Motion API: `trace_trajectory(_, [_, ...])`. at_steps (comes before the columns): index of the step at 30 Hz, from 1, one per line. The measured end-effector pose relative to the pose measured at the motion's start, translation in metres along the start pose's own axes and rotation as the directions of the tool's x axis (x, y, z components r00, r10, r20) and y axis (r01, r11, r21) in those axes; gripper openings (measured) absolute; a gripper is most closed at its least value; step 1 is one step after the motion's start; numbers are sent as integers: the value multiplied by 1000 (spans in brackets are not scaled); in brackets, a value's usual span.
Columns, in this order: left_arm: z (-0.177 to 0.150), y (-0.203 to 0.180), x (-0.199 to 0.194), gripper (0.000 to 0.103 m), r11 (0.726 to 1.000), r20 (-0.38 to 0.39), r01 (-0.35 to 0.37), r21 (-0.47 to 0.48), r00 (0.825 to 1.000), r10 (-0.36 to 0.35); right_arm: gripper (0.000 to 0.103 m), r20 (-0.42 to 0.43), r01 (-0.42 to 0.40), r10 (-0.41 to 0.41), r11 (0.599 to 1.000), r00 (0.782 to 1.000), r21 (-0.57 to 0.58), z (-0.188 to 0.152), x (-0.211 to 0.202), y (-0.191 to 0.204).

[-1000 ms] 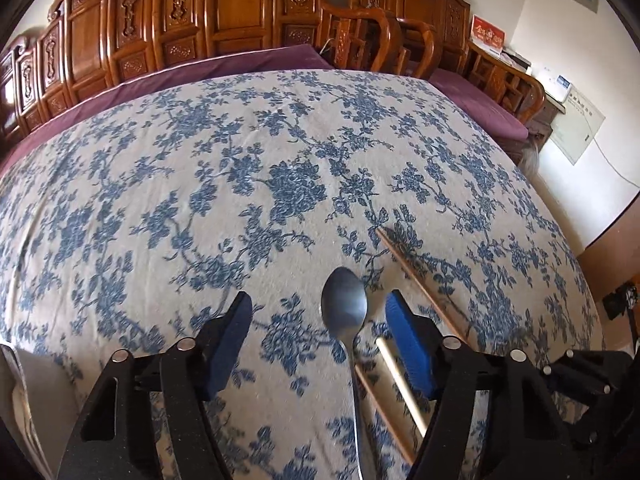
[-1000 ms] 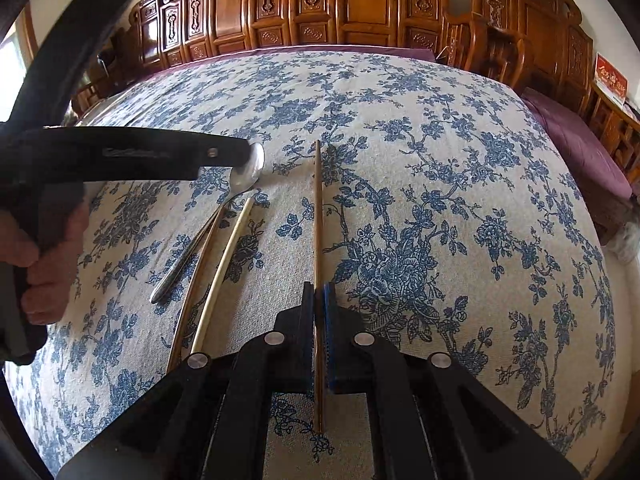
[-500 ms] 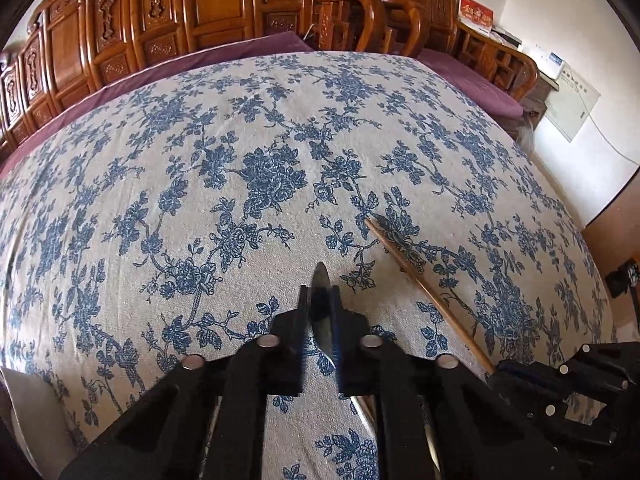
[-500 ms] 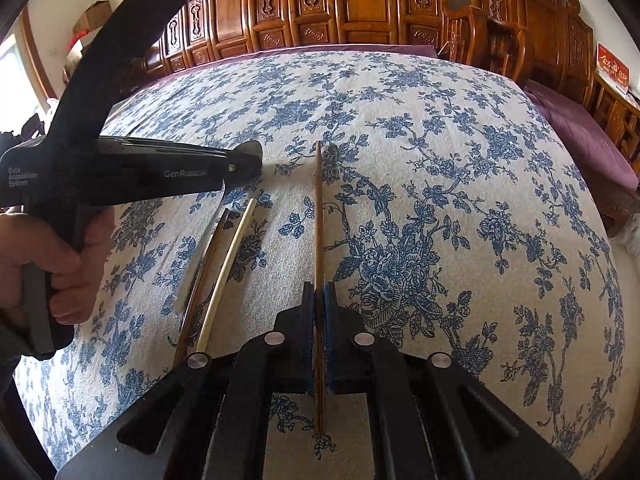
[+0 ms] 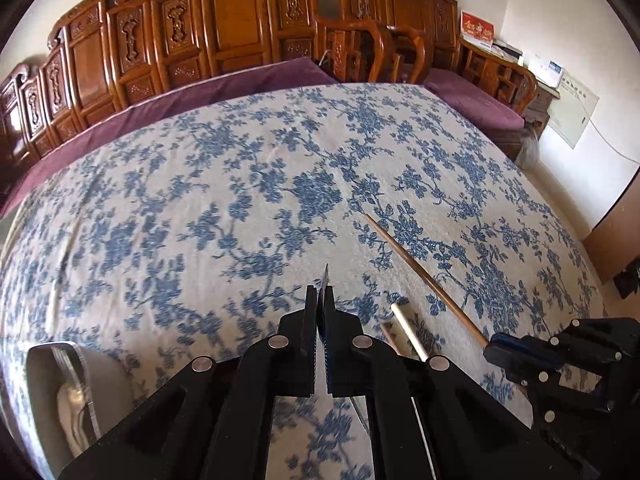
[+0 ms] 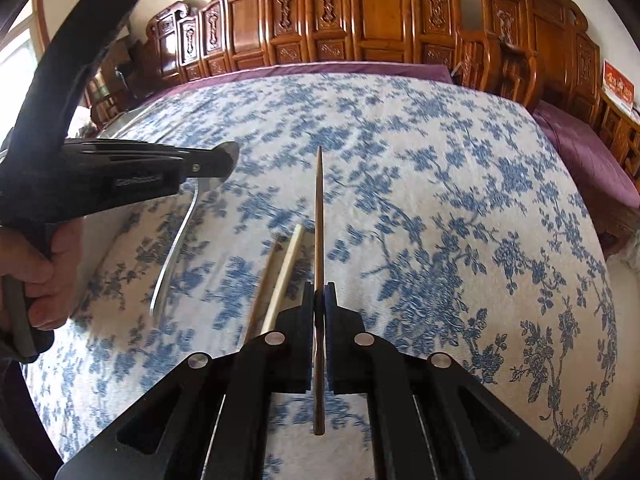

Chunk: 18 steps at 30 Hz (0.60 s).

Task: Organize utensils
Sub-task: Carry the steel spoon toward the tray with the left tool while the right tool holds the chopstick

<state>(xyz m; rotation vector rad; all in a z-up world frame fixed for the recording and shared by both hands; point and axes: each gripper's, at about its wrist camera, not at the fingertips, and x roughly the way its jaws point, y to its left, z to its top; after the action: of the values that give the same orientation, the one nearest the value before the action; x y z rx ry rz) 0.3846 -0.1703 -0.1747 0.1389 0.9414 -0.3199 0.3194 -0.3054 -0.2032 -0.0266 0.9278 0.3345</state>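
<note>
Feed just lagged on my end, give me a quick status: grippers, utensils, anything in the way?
Left gripper shut on spoon, lifted. Right gripper shut on brown chopstick. Two chopsticks loose on tablecloth. Nothing blocking.

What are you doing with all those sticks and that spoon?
Tidying up utensils on the flowery tablecloth. The left tongs are shut on a metal spoon, lifted off the cloth. The right tongs are shut on a brown chopstick. A pale chopstick and another brown one lie beside it.
</note>
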Motion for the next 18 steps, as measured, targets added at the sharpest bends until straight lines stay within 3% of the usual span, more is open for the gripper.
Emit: trace_trajectory(18, [-36,76,-88,2,997,62,-63,-37,996,65,6,28,-13,16,993,999,-114,-4,-15,70])
